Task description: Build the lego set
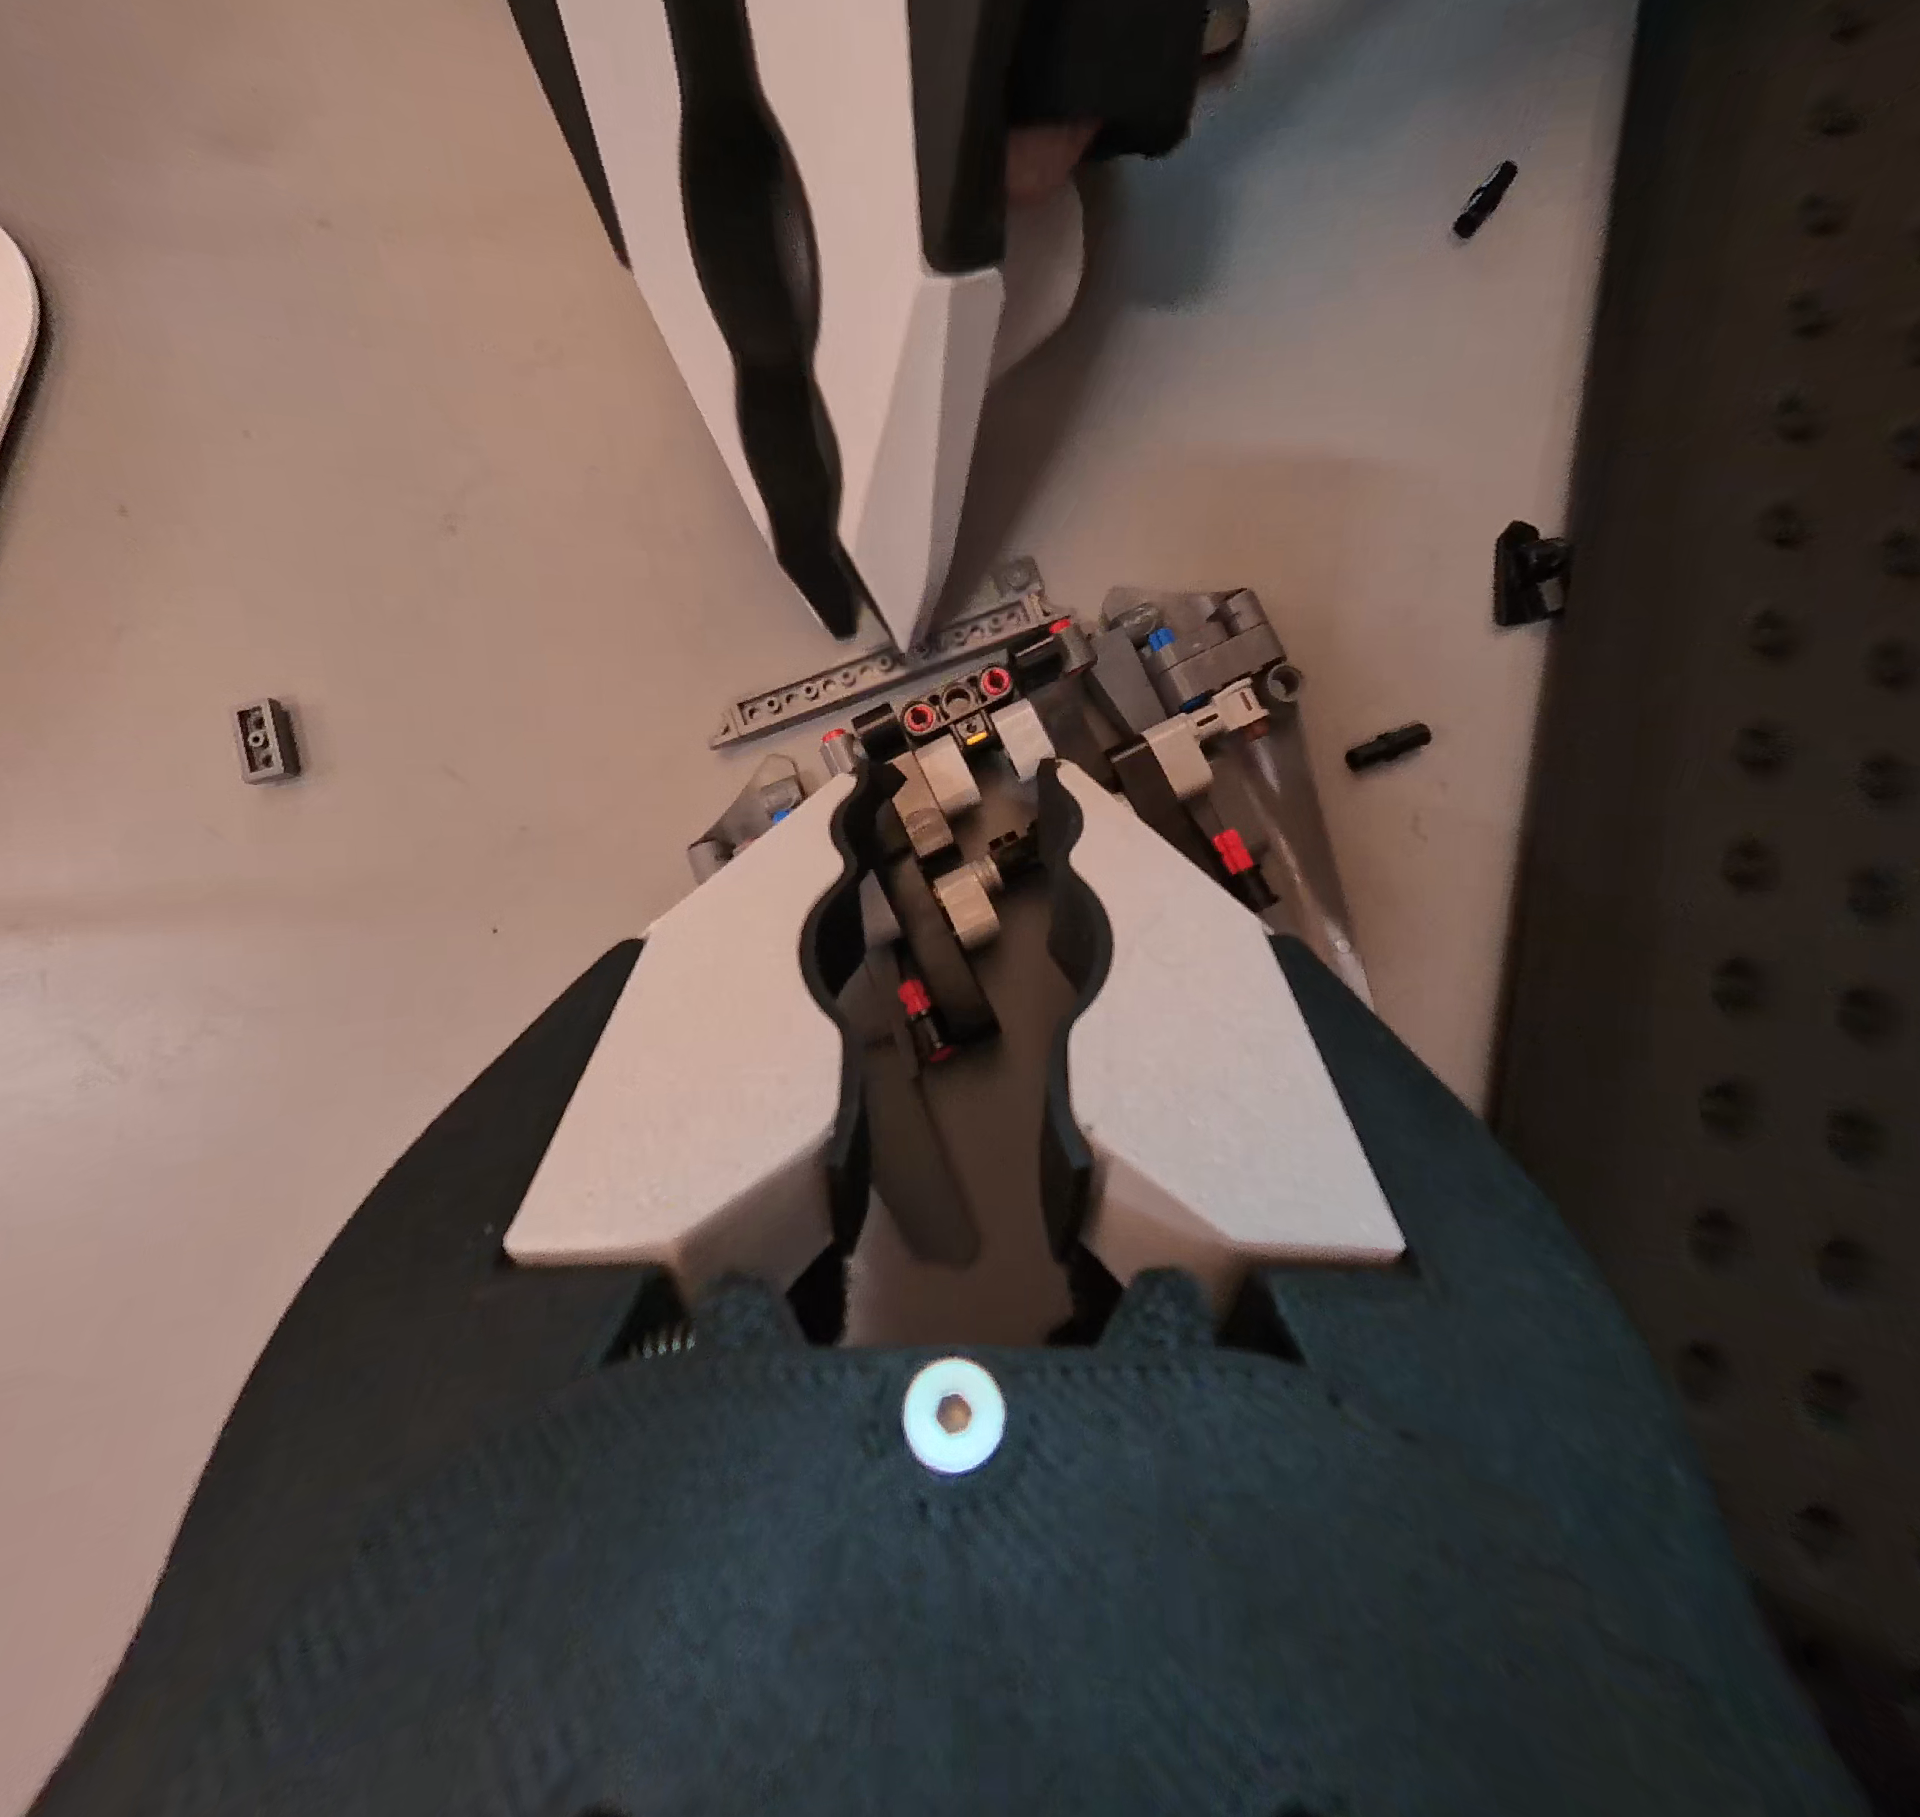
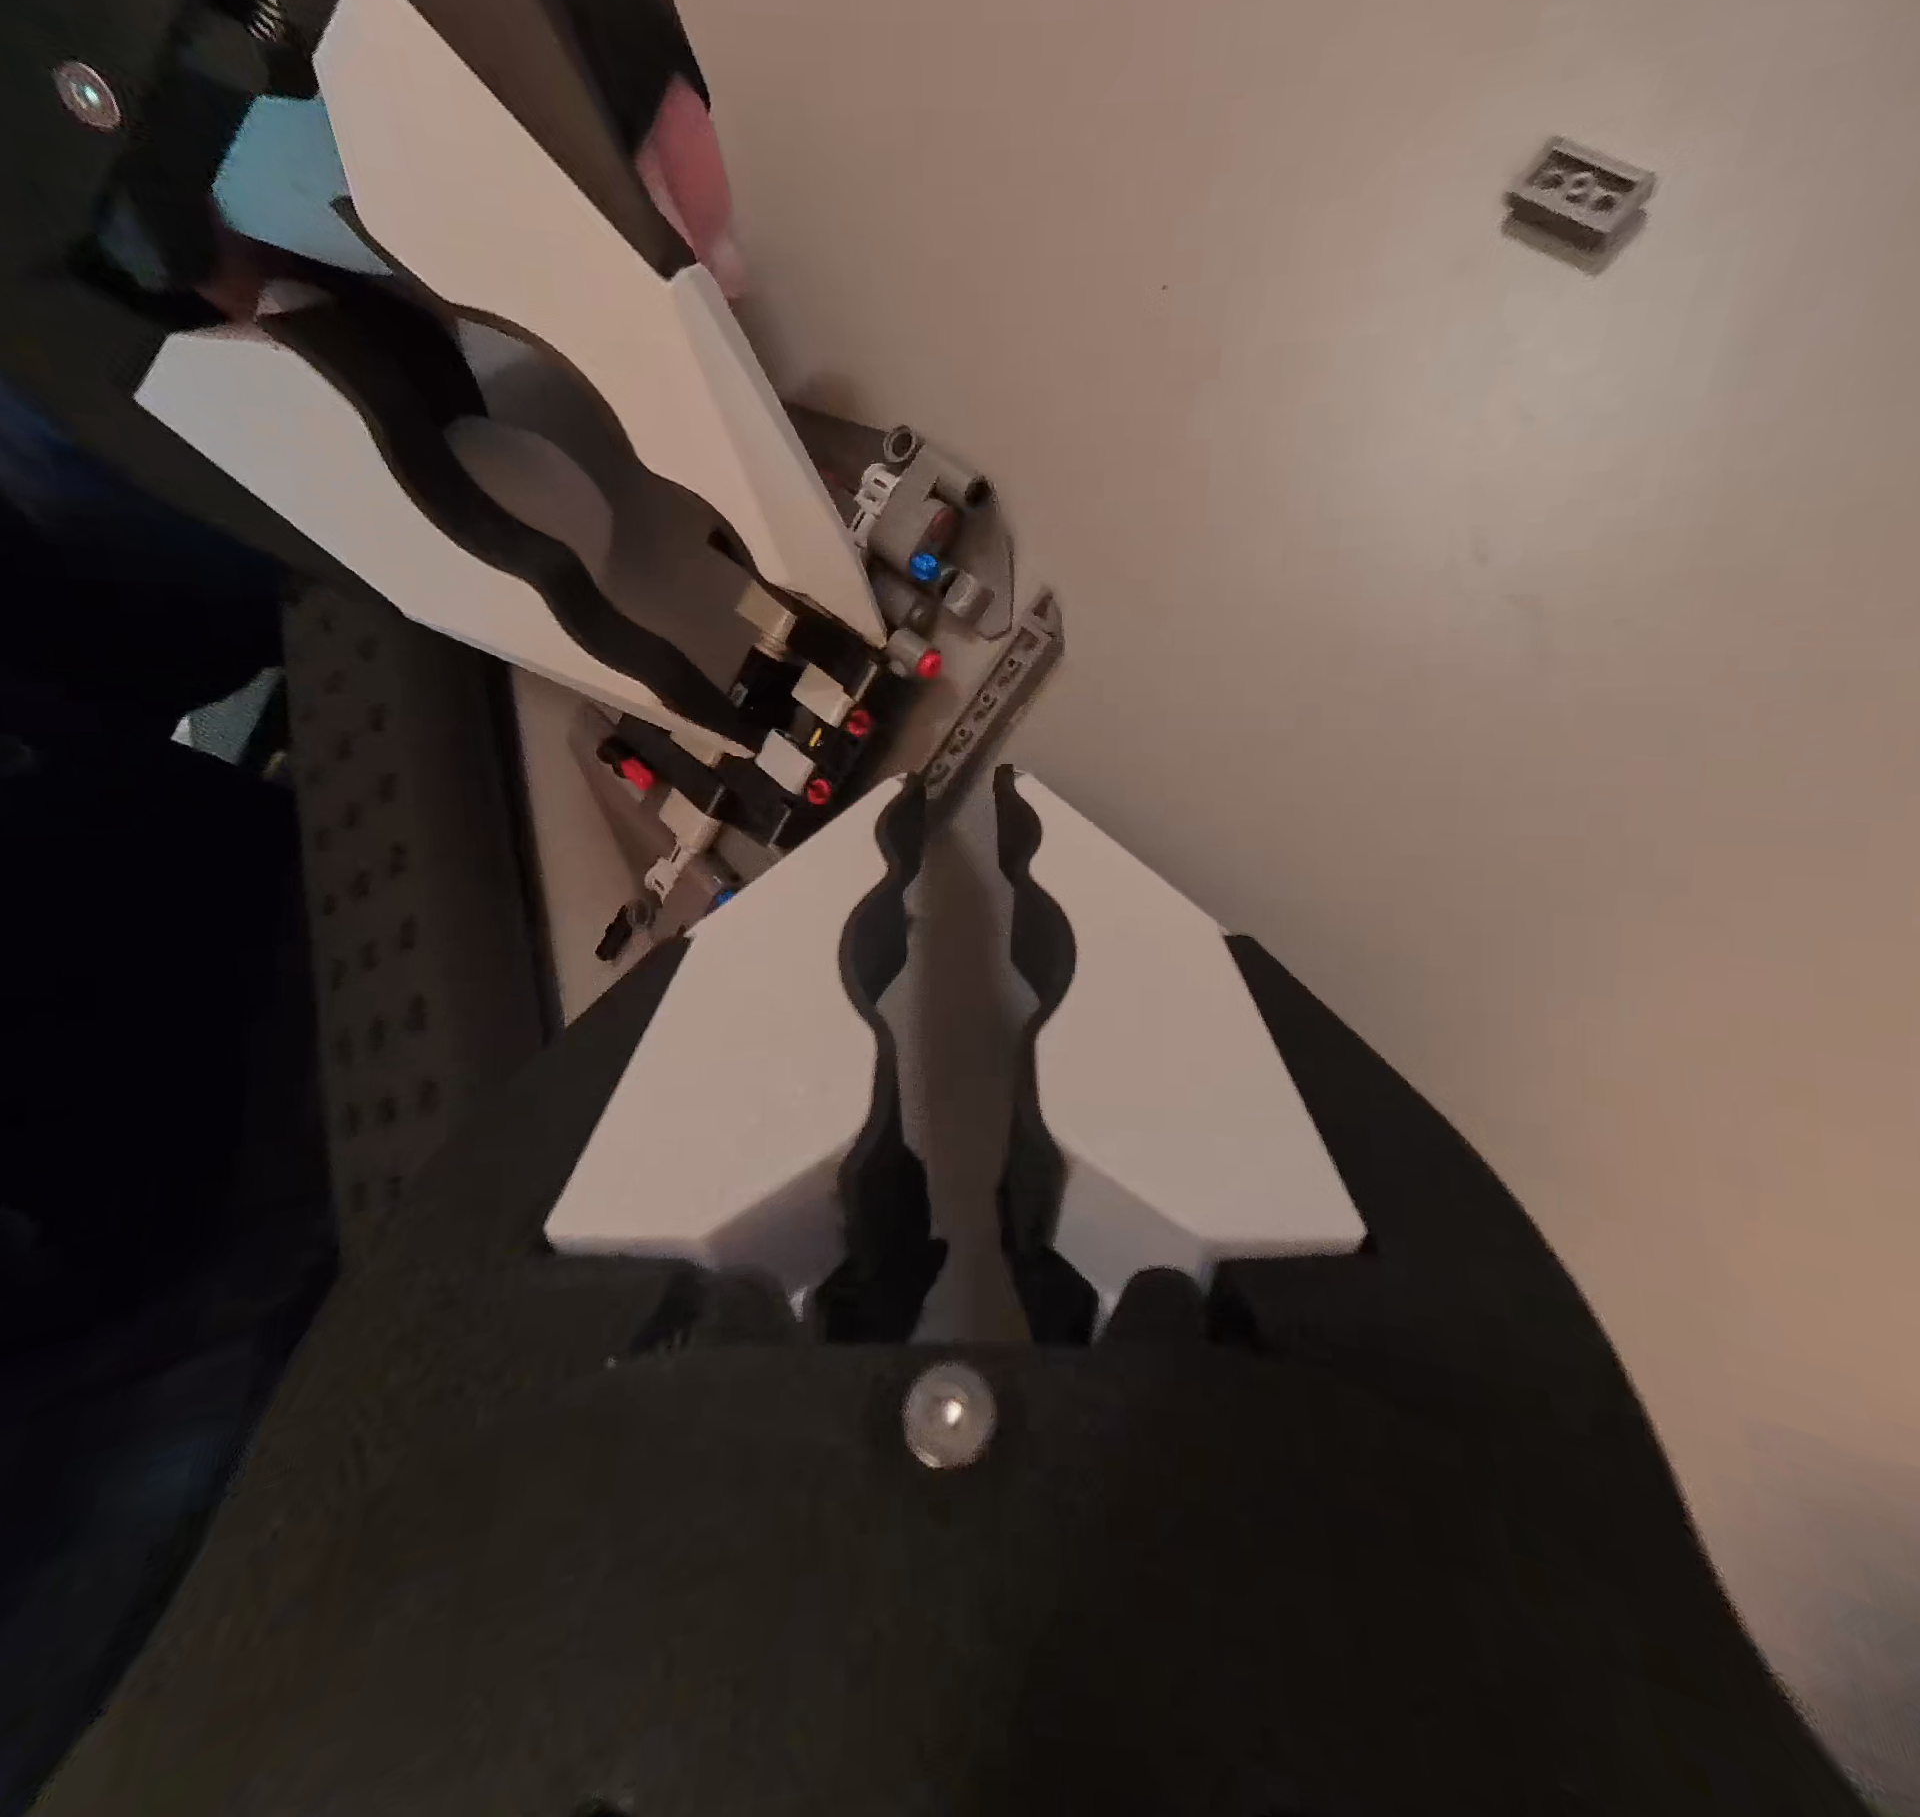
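Observation:
A grey and black lego model (image 1: pixel 1174 718) with red and blue pins lies on the pale table. My left gripper (image 1: pixel 961 780) is shut on the model's middle part, with its fingers on either side of it. It also shows in the right wrist view (image 2: pixel 821 676), coming in from the upper left onto the model (image 2: pixel 831 739). My right gripper (image 2: pixel 956 785) is shut on the end of a long grey holed beam (image 2: pixel 997 697) that lies along the model's edge. In the left wrist view the right gripper (image 1: pixel 894 637) comes down from above onto the beam (image 1: pixel 821 697).
A small grey plate (image 1: pixel 270 741) (image 2: pixel 1579 198) lies apart on the table. Two black pins (image 1: pixel 1486 198) (image 1: pixel 1387 746) and a black piece (image 1: pixel 1527 572) lie beside a dark studded mat (image 1: pixel 1766 832) (image 2: pixel 395 936). A hand (image 2: pixel 696 209) holds the left gripper. Both grippers' tips are close together, under 4 cm apart. From the left gripper's tips to the black piece (image 1: pixel 1527 572) is close to 11 centimeters.

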{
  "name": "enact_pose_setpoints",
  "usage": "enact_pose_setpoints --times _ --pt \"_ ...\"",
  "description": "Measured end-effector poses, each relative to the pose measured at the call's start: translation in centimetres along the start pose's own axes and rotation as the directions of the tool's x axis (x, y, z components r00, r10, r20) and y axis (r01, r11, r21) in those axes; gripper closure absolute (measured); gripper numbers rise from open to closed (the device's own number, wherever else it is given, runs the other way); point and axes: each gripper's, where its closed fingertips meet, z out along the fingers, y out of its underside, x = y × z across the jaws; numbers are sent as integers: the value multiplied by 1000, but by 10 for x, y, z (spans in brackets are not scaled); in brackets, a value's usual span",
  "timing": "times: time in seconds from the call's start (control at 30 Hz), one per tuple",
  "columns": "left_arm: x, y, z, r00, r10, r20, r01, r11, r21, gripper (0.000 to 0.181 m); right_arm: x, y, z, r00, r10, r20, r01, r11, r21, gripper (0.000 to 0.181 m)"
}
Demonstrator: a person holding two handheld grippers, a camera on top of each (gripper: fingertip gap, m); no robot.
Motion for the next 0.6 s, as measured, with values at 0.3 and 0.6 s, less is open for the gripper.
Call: enact_pose_setpoints --times 0.3,0.6 --pt "0 2 -1 1000 3 -1 -3 1000 -9 152 -5 -2 9 995 -76 -69 74 997 -31 175" --pt "2 -1 -10 994 -54 -92 56 998 25 144 -6 -3 6 991 -108 -83 107 994 -22 180"
